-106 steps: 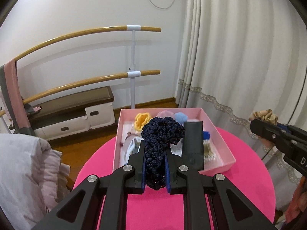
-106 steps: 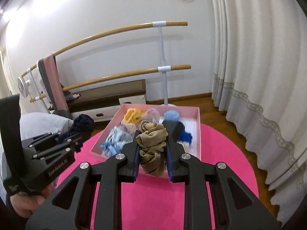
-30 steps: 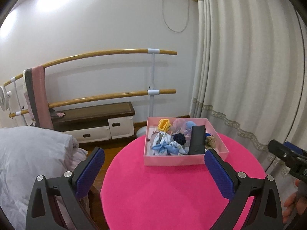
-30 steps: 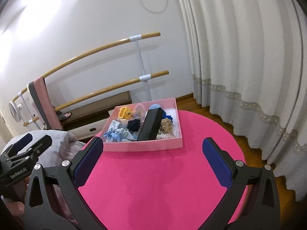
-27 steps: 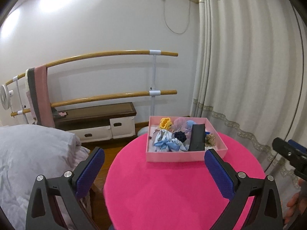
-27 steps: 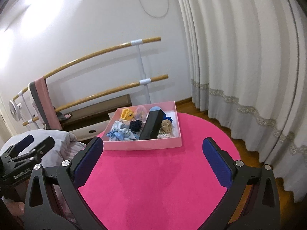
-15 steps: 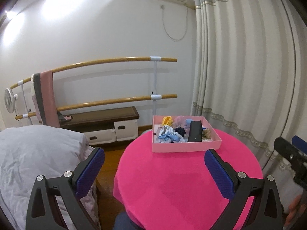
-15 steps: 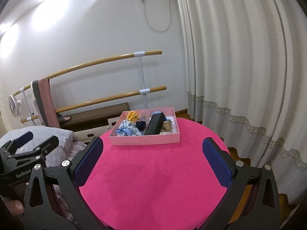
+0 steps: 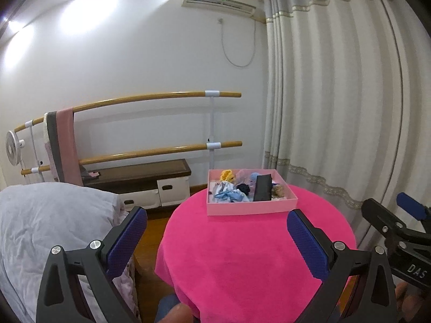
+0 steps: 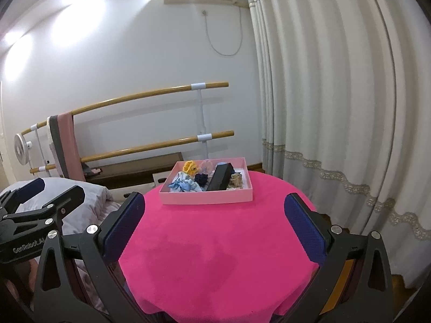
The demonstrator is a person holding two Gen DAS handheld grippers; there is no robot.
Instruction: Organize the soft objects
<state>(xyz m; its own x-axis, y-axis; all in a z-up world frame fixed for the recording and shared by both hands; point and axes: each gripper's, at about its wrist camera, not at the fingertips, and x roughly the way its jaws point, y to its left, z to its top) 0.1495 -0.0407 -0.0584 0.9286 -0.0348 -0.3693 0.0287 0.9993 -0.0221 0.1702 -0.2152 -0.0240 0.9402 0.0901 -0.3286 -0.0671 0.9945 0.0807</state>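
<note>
A pink box (image 9: 250, 207) (image 10: 207, 197) stands at the far side of the round table with its pink cloth (image 9: 242, 255) (image 10: 215, 242). Inside lie several scrunchies: a yellow one (image 9: 227, 175) (image 10: 190, 167), a navy one (image 9: 243, 187) (image 10: 201, 178), a tan one (image 9: 278, 189) (image 10: 236, 179) and a light blue one (image 9: 229, 194) (image 10: 183, 185), beside a black divider (image 9: 262, 188) (image 10: 221, 179). My left gripper (image 9: 216, 238) is open and empty, well back from the box. So is my right gripper (image 10: 214, 224).
A bed with a grey quilt (image 9: 48, 220) lies to the left of the table. Wooden ballet bars (image 9: 150, 98) and a low bench (image 9: 140, 173) run along the back wall. Long curtains (image 9: 336, 107) hang on the right. Each gripper shows at the edge of the other's view.
Both grippers let go of their scrunchies, navy and tan, which now lie in the box. Both have drawn back and up, so the box looks smaller and farther away.
</note>
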